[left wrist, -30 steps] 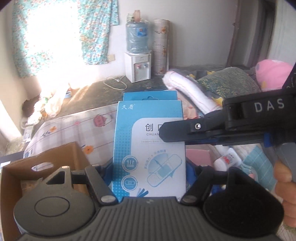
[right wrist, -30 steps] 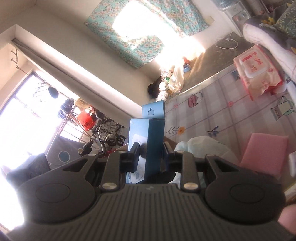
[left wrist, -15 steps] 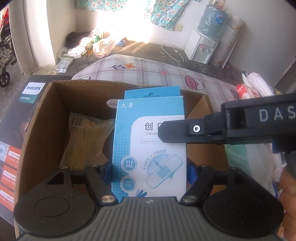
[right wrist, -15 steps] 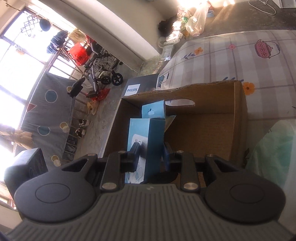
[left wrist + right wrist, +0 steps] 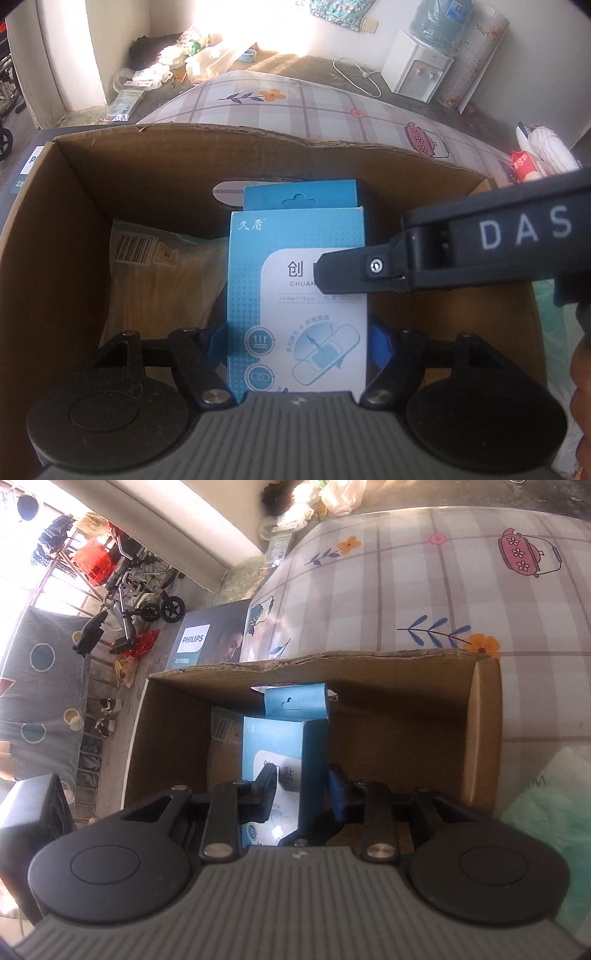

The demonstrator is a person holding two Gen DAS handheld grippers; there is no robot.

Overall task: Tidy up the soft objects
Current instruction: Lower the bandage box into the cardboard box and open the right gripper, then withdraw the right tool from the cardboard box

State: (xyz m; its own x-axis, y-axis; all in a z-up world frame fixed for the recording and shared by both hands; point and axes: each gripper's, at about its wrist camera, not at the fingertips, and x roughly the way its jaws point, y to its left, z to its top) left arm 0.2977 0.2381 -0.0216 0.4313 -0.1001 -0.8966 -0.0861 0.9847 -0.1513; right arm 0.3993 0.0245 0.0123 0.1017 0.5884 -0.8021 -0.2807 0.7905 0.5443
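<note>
A blue plaster box hangs upright inside an open cardboard box, held by both grippers. My left gripper is shut on its two narrow sides, blue pads against each edge. My right gripper spans the plaster box front to back. Its jaws are opening, with the box still between them and the pads touching it. One right finger lies across the printed face. A yellowish sealed packet lies on the carton floor to the left.
The cardboard box stands at the edge of a plaid flowered bedsheet. A Philips carton lies beside it on the floor side. A pale green bag sits right of the box. A water dispenser stands at the far wall.
Both grippers carried the plaster box from above the bed across to the cardboard box, tipped downward and sank into its opening. The packet inside came into view.
</note>
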